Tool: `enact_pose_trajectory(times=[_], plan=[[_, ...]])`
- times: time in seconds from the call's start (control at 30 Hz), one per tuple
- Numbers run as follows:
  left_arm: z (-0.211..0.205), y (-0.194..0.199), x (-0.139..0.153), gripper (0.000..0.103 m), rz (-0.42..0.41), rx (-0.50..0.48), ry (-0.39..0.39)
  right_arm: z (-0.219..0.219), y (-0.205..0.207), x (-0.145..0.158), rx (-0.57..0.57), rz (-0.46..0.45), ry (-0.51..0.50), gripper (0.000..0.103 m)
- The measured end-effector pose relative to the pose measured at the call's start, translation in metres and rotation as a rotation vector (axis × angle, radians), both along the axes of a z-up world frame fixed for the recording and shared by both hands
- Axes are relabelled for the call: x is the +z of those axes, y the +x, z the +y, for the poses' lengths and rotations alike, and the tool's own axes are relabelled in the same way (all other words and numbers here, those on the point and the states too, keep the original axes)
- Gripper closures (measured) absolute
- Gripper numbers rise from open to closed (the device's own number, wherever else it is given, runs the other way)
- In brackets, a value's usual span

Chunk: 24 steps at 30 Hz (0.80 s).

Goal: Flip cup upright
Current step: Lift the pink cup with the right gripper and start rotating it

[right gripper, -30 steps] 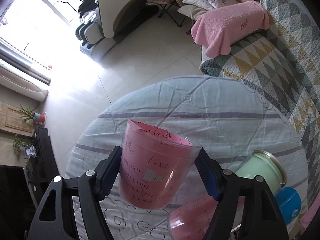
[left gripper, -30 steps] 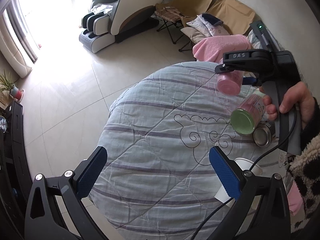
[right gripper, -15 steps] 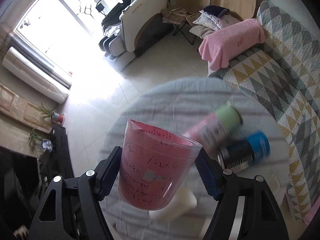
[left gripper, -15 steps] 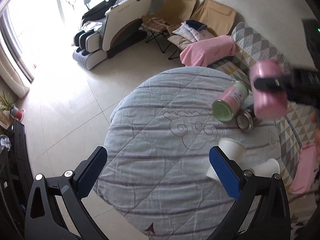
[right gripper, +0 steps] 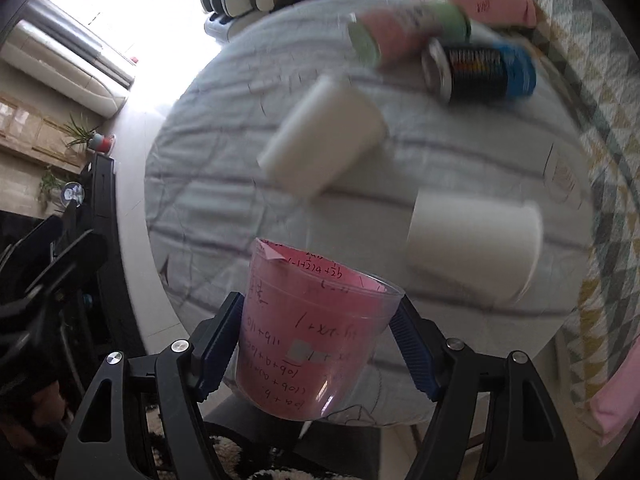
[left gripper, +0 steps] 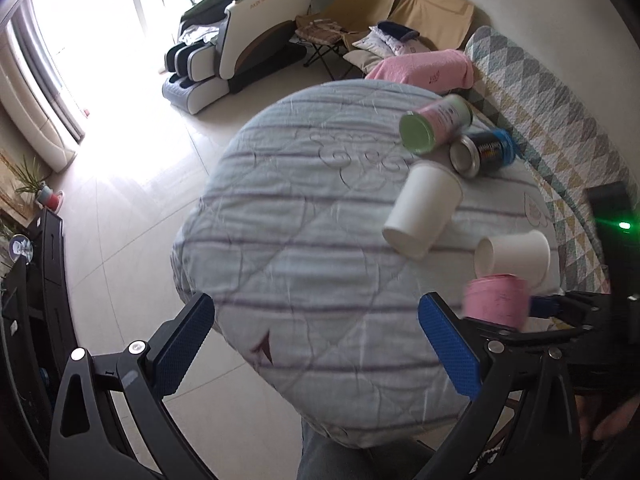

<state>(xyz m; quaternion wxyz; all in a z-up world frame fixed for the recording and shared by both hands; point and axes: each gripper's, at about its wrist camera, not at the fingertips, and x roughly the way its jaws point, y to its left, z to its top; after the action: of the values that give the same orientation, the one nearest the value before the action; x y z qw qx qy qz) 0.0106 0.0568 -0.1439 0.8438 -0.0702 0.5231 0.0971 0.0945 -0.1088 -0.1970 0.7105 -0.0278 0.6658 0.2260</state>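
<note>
Right hand-held gripper (right gripper: 318, 354) is clamped on the pink-lined clear cup (right gripper: 310, 340), mouth up, above the near edge of the round desk (left gripper: 304, 248); left hand-held gripper (left gripper: 316, 344) hangs wide apart, gripping nothing — two white paper cups (left gripper: 424, 210) lie on their sides; beyond, a green-lidded jar (left gripper: 434, 124) and blue can (left gripper: 486, 152).

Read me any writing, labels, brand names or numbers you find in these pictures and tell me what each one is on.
Pink paper inside the clear cup held in the right tool: handwritten sums, partly legible, such as "+2b" near the rim; the rest reads upside down and unclear.
Massage chair: gold lettering, too small to read.
Dark can: label blurred.
Pink-and-green canister: label print unreadable.
Pink towel: small mark, unreadable.
</note>
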Motion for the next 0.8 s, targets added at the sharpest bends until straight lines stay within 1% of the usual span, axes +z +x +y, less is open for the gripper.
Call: enact_pose_trajectory(times=[0.07, 0.17, 0.23, 0.33, 0.5, 0.57, 0.63, 0.73, 0.8], plan=[[-0.008, -0.009, -0.009, 0.0, 0.017, 0.002, 0.007, -0.003, -0.007, -0.019, -0.012, 0.022, 0.001, 0.029], [-0.013, -0.018, -0.024, 0.0, 0.052, 0.024, -0.005, -0.001, -0.019, -0.04, -0.002, 0.027, -0.011, 0.028], [-0.015, -0.022, -0.028, 0.0, 0.061, 0.038, -0.005, -0.003, -0.02, -0.053, -0.016, 0.063, 0.005, 0.028], [-0.015, -0.026, -0.029, 0.0, 0.064, 0.051, 0.0, -0.01, -0.024, -0.058, -0.043, 0.074, 0.035, 0.024], [-0.021, -0.023, -0.026, 0.0, 0.06, 0.034, -0.007, -0.028, -0.026, -0.041, -0.086, 0.052, 0.076, 0.024], [-0.029, -0.019, -0.026, 0.0, 0.061, 0.005, -0.015, -0.036, -0.027, -0.033, -0.112, 0.048, 0.088, 0.024], [-0.04, -0.014, -0.028, 0.0, 0.07, -0.028, -0.031, -0.051, -0.027, -0.021, -0.164, 0.036, 0.101, 0.023], [-0.06, -0.007, -0.034, 0.0, 0.083, -0.085, -0.062, -0.074, -0.031, 0.004, -0.242, -0.008, 0.136, 0.023], [-0.074, -0.004, -0.038, 0.0, 0.094, -0.126, -0.081, -0.09, -0.035, 0.015, -0.286, -0.044, 0.128, 0.023]])
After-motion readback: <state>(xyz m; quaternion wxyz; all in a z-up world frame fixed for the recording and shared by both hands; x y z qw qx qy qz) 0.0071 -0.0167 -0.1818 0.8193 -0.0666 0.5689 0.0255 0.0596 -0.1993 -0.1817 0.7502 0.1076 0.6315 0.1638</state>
